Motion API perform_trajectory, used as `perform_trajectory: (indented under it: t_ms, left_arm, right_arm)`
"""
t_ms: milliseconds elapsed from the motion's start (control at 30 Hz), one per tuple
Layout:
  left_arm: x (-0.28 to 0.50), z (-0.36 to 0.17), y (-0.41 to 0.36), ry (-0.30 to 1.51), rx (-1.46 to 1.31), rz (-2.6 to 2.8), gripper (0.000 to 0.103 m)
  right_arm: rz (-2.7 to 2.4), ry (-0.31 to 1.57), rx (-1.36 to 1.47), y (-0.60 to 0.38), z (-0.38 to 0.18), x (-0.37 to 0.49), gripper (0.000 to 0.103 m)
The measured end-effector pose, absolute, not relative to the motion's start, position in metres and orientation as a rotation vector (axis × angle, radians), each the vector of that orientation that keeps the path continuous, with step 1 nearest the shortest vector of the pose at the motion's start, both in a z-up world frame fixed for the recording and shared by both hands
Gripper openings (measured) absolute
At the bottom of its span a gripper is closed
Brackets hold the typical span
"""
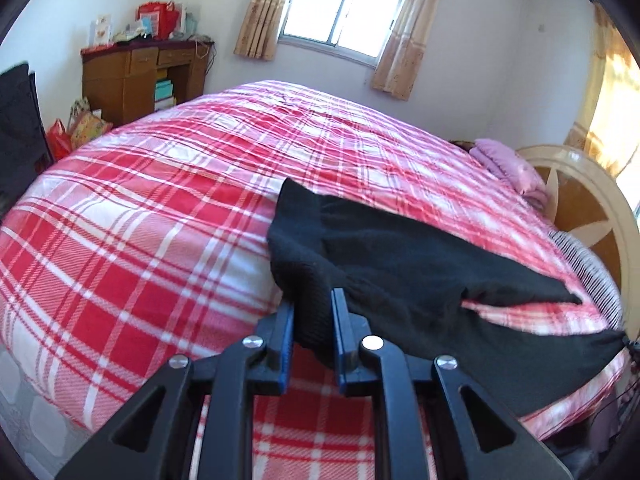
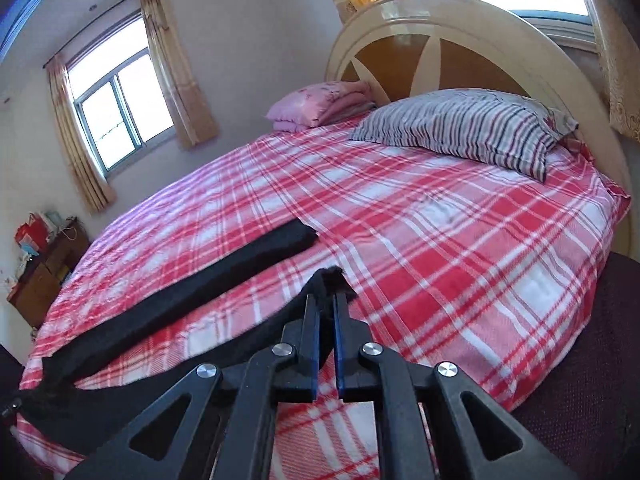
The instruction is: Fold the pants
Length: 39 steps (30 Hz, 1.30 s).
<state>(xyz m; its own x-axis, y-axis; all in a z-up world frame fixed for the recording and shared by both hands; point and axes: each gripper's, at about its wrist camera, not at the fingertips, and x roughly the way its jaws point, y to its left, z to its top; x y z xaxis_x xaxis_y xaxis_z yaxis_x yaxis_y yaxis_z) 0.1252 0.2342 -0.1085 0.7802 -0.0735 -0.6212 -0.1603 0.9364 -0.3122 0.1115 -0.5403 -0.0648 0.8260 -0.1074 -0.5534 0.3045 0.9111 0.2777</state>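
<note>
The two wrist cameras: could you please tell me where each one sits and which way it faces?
Left wrist: on the left gripper, looking down across the plaid bed toward a window and desk; its fingers clamp the black pants.
Right wrist: on the right gripper, facing the headboard and striped pillow; its fingers pinch the pants' edge.
Shared: bed, pants, pink bedding, window, headboard.

A home bedroom: a bed (image 2: 440, 240) with plaid cover, striped pillow (image 2: 460, 128), arched headboard (image 2: 460, 12), curtained window (image 1: 344, 8), cluttered wooden desk (image 1: 132, 76).
</note>
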Motion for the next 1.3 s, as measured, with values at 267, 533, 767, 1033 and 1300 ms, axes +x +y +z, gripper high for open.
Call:
perform_trajectory:
  t_ms: [267, 533, 767, 1033, 1300]
  left_arm:
    - [0.155, -0.101, 0.247, 0.673, -0.437, 0.053, 0.017]
    - [0.141, -0.121, 0.250, 0.729, -0.407, 0.067, 0.017]
    - [0.118, -0.172, 0.260, 0.842, -0.432, 0.067, 0.027]
    - [0.099, -0.122, 0.267, 0.723, -0.111, 0.293, 0.080]
    - [0.172, -0.101, 0.270, 0.720, -0.112, 0.270, 0.080]
  right_arm:
    - [-0.209, 0.525, 0.353, -0.540, -0.026, 0.147, 0.005]
    - [-0.258, 0.618, 0.316, -0.544, -0.048, 0.150, 0.005]
    - [-0.318, 0.801, 0.400, -0.592, -0.124, 0.114, 0.010]
    - [-0.515, 0.623, 0.210, -0.604, -0.049, 0.112, 0.073]
    - [-0.227, 0.779, 0.207, -0.571, -0.051, 0.274, 0.073]
